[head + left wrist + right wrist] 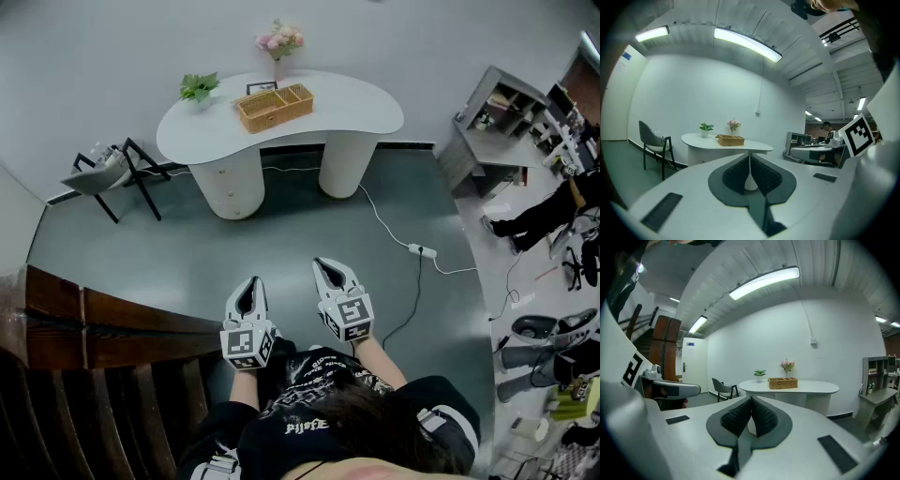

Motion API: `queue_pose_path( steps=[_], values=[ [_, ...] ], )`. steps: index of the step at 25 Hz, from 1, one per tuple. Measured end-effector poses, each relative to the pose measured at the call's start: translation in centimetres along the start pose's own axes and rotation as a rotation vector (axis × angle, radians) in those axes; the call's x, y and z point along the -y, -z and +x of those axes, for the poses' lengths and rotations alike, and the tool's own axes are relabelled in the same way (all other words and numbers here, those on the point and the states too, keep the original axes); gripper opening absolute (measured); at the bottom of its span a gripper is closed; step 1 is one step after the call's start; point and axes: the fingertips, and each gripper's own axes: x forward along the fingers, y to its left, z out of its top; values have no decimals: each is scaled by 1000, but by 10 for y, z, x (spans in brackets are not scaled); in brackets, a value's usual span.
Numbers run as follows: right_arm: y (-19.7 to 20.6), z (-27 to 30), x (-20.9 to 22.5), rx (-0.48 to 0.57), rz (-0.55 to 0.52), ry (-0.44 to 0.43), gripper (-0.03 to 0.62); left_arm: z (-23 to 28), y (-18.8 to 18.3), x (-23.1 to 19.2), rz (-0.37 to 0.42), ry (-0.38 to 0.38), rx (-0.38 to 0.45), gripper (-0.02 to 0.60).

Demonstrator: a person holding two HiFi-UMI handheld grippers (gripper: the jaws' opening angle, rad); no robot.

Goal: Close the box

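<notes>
L gripper (pixel 251 281) & R gripper (pixel 326 267) are held side by side low in front of the person, aimed roughly level at the table (pixel 366 117). L jaws are pressed together w/ nothing btwn them, and R is likewise fully closed & empty. The box (pixel 273 106), wicker w/ open top & dividers inside, sits on the tabletop well apart from both grippers, w/ a plant (pixel 198 87) to its left, flowers (pixel 278 39) just behind it & a chair (pixel 105 173) on the floor left of the table.
</notes>
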Motion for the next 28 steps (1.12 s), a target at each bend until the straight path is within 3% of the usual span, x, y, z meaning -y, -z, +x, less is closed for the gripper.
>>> queue_pose_path(
  steps=[11, 15, 23, 28],
  values=[
    [-13, 57, -7, 3, 24, 0, 25, 33, -11, -48, -23, 22, -6, 29],
    [-16, 85, -7, 11, 43, 20, 25, 53, -12, -71, -35, 45, -18, 29],
    [-25, 125, -4, 26, 89, 97, 25, 82, -27, -102, 18, 122, -30, 29],
    [-21, 142, -2, 6, 91, 123, 25, 97, -33, -123, -7, 131, -23, 29]
  ],
)
